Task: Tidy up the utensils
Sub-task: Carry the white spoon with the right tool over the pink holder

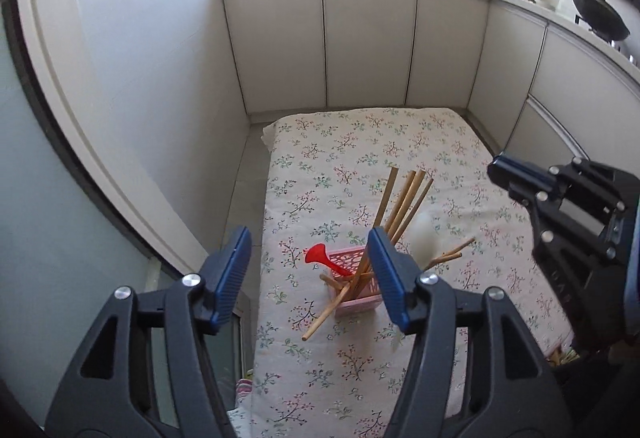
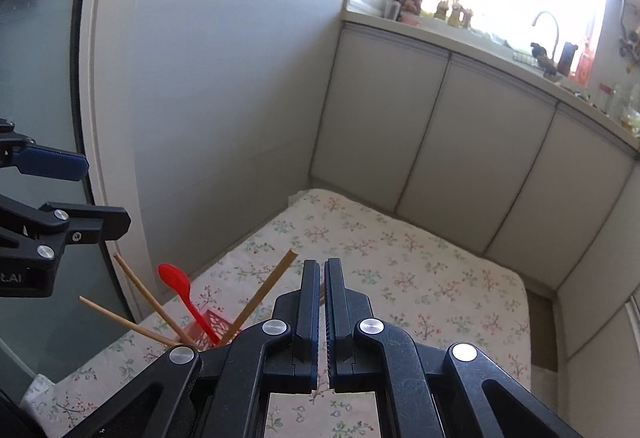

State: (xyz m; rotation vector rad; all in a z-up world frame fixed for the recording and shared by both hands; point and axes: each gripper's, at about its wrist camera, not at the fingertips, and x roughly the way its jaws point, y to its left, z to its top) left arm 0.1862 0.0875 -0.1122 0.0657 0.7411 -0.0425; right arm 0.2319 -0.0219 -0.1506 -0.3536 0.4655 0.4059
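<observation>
Over the flowered tablecloth (image 1: 400,141) the left gripper (image 1: 308,274) is hanging with its blue pads (image 1: 232,270) spread well apart and nothing between them. Through the gap and just behind the right-hand pad, the pink basket (image 1: 352,266) is sitting lower centre of the left wrist view, near the cloth's left edge. It is bristling with wooden chopsticks (image 1: 404,201): a bundle is leaning up and to the right, one stick is poking out of the basket's lower left with its tip over the cloth, and a couple more are sticking out to the right. A red spoon (image 1: 320,256) is resting in the basket with its bowl jutting up and left. A pale, blurred utensil (image 1: 423,238) is standing on the right side; what it is cannot be told.

At the right edge of that view the right gripper (image 1: 500,173) is coming in from the side, high above the cloth.

Switching to the right wrist view: the right gripper (image 2: 323,270) is showing its two fingers pressed together in the lower centre, only a sliver of light between them and nothing pinched. The basket (image 2: 216,326) is peeking out at lower left, half hidden behind the gripper's frame, with the red spoon (image 2: 180,288) and chopsticks (image 2: 264,294) fanning upward. The left gripper (image 2: 100,193) is reaching in from the left edge, fingers parted one above the other, above the basket. White cabinet doors (image 2: 440,141) are lining the background.
</observation>
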